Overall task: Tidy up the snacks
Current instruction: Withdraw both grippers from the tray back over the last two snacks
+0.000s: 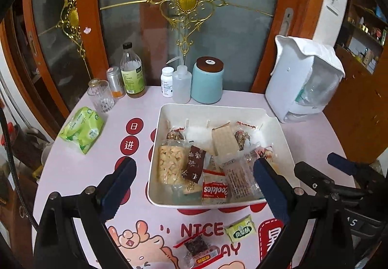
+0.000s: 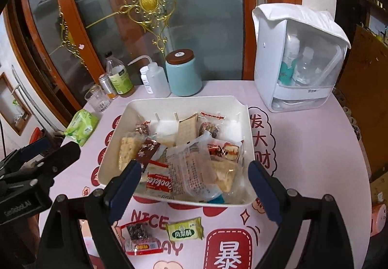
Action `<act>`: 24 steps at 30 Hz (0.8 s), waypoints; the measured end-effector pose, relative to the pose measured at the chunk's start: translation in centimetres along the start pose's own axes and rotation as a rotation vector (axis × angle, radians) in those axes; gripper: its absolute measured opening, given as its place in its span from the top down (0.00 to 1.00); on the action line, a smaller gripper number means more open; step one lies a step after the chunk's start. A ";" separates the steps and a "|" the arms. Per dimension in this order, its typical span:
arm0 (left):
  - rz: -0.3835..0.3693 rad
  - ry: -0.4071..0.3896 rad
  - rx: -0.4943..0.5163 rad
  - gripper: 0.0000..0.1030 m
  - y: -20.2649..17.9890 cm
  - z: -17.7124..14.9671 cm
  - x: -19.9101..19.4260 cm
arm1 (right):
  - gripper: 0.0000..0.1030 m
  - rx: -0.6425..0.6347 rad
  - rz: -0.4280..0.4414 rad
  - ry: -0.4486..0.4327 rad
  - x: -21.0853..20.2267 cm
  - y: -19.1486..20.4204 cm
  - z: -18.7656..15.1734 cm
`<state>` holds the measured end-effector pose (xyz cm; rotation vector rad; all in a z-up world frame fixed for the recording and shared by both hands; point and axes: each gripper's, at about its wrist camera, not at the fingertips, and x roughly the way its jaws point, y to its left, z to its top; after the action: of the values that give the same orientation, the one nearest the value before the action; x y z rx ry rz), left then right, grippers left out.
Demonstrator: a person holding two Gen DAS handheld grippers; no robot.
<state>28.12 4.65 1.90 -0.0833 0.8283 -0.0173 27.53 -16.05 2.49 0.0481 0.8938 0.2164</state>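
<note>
- White tray (image 2: 245, 121): centre of the round table (image 2: 315, 147), holding most of the snacks in a loose heap: a Cookies packet (image 2: 158, 185), a clear-wrapped cake (image 2: 191, 169), a puffed-rice bar (image 1: 169, 163), a brown wrapper (image 1: 195, 163), and others.
- Green-yellow sachet (image 2: 186, 232): on the table, just near of the tray's near rim, outside it.
- Red-edged dark snack packet (image 2: 138, 236): left of the sachet, also outside the tray.
- Right gripper (image 2: 194, 186): jaws wide apart, empty, hovering over the tray's near edge.
- Left gripper (image 1: 194, 186): jaws wide apart, empty, to the left of the right one.
- Step in hand, by judgement: collect the two stray packets. Lower a gripper flat, pinch each thin wrapper at its middle, lift clear of the rim, release over a bare spot.
- Periphery: green tissue pack (image 1: 81, 133) far left; glass, bottles and teal canister (image 1: 207, 79) along the far edge; white organiser box (image 2: 298, 57) far right.
</note>
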 end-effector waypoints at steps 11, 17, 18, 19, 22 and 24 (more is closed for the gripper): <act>0.010 0.014 0.099 0.06 -1.8 -3.8 -2.6 | 0.12 -0.020 -0.011 0.066 -1.2 0.1 -4.8; -0.029 0.092 0.113 0.06 -1.7 -6.8 -2.0 | 0.12 -0.078 -0.071 0.110 -0.2 0.5 -8.0; -0.029 0.102 0.113 0.06 -1.7 -7.3 -1.7 | 0.12 -0.079 -0.070 0.115 0.0 0.4 -8.4; -0.023 0.105 0.114 0.06 -1.8 -7.7 -1.6 | 0.12 -0.083 -0.069 0.123 0.2 0.4 -8.8; 0.006 0.119 0.114 0.06 -1.6 -9.1 -0.8 | 0.12 -0.079 -0.059 0.154 1.3 0.3 -10.3; 0.013 0.136 0.097 0.06 -1.3 -10.0 -0.2 | 0.12 -0.082 -0.051 0.167 1.9 0.2 -11.0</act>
<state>20.66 2.73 -4.57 0.0149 0.9624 -0.0512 20.08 -15.98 -5.90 -0.0699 1.0507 0.2117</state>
